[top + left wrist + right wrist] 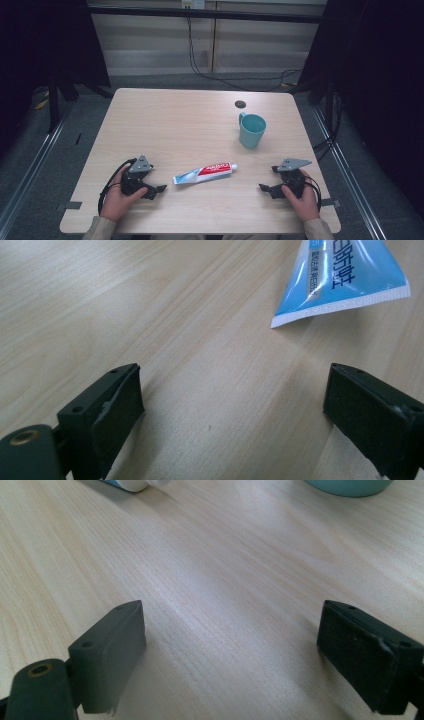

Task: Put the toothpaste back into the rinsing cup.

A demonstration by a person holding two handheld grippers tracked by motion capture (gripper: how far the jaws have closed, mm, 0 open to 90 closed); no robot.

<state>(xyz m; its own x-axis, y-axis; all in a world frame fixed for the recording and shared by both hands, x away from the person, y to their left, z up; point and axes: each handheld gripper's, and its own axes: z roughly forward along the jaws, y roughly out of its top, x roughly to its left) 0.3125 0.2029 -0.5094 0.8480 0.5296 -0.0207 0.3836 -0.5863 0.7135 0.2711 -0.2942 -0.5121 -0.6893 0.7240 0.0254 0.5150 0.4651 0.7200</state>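
From the high view, the left gripper (152,190) and the right gripper (267,188) rest on the pale wood worktop (170,120), each held in a hand, pointing inward at one another. A toothpaste tube (205,173) lies flat between them, near the front edge, apart from both. Its print is red, white and blue; the lettering is too small to read here. A teal mug (251,130) stands farther back on the right.

In the left gripper view, the fingers (117,407) are spread wide with bare wood between them. The tube's crimped blue end (340,282) lies ahead, untouched, with white characters I cannot make out.

In the right gripper view, the fingers (112,645) also stand wide apart, holding nothing. The tube's white cap (132,485) and the mug's base (350,486) sit at the top edge.
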